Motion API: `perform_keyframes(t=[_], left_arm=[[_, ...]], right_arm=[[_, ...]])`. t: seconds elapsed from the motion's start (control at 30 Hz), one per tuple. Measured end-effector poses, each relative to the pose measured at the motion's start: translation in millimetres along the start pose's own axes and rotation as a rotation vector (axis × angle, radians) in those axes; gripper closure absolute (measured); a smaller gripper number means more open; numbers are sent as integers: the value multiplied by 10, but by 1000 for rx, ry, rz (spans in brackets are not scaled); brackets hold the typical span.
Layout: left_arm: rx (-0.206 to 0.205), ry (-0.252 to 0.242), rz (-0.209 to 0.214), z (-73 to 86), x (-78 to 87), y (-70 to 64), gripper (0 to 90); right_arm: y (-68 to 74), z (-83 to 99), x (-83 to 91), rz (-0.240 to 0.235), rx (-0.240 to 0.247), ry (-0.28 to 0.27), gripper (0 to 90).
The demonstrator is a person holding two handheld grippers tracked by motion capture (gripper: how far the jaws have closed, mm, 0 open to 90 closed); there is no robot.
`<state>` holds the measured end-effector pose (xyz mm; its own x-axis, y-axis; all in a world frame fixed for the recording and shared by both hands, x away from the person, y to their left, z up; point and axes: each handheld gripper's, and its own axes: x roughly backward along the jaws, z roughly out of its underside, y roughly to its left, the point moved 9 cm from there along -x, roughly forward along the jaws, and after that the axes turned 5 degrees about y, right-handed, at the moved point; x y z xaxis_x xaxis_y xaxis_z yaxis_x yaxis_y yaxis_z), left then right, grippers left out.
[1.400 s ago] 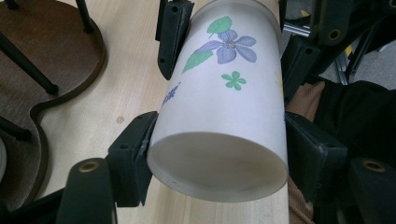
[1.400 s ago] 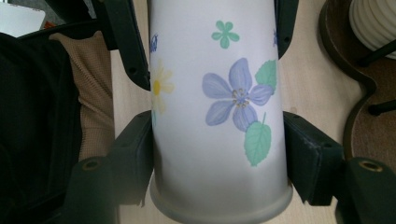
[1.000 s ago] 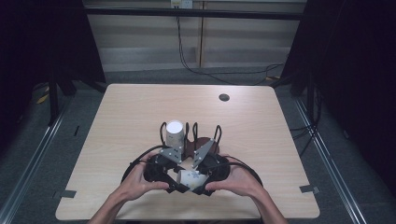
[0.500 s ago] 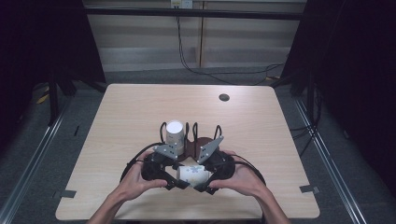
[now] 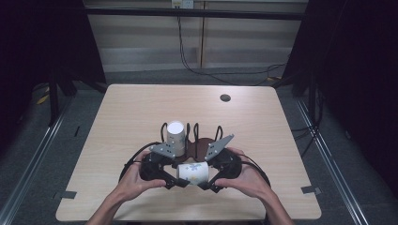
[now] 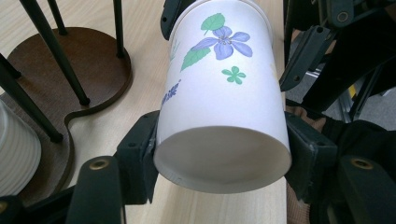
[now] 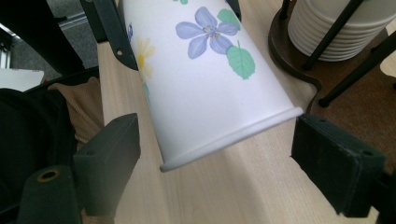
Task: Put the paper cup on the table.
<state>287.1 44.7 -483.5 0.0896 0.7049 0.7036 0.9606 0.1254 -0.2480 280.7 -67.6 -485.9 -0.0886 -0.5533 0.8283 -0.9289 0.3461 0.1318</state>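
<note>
High view first: we hold a white paper cup printed with blue flowers (image 5: 192, 171) on its side between the left gripper (image 5: 174, 180) and the right gripper (image 5: 204, 182), low over the near part of the pale wooden table (image 5: 141, 108). Just behind stands a dark brown wooden cup rack with thin black rods (image 5: 202, 142), one bay already holding a white ribbed stack of cups (image 5: 175, 136). We judge the flowered cup is picked up but not yet placed; seating it in a free bay is what remains. Open tabletop lies to both sides and beyond, apart from a small dark round cable hole (image 5: 225, 98) near the far edge.

Left gripper view: our jaws are clamped on the cup's base end (image 6: 224, 135), pads pressed to both sides, the rack (image 6: 70, 70) close by.

Right gripper view: the jaws stand spread beside the cup's rolled rim (image 7: 224, 102), gaps showing on either side, so this claw is released. The rods rise close, leaving little room.
</note>
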Motion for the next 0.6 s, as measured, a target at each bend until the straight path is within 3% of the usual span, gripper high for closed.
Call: perform_keyframes(t=[0.13, 0.4, 0.6], left_arm=[[14, -18, 2, -13, 5, -4, 369], [-9, -49, -28, -37, 85, 32, 369], [-9, -69, -28, -60, 95, 22, 369]], right_arm=[[0, 6, 28, -6, -12, -20, 152], [-31, 52, 134, -26, -63, -102, 155], [-51, 30, 200, -42, -82, -160, 155]])
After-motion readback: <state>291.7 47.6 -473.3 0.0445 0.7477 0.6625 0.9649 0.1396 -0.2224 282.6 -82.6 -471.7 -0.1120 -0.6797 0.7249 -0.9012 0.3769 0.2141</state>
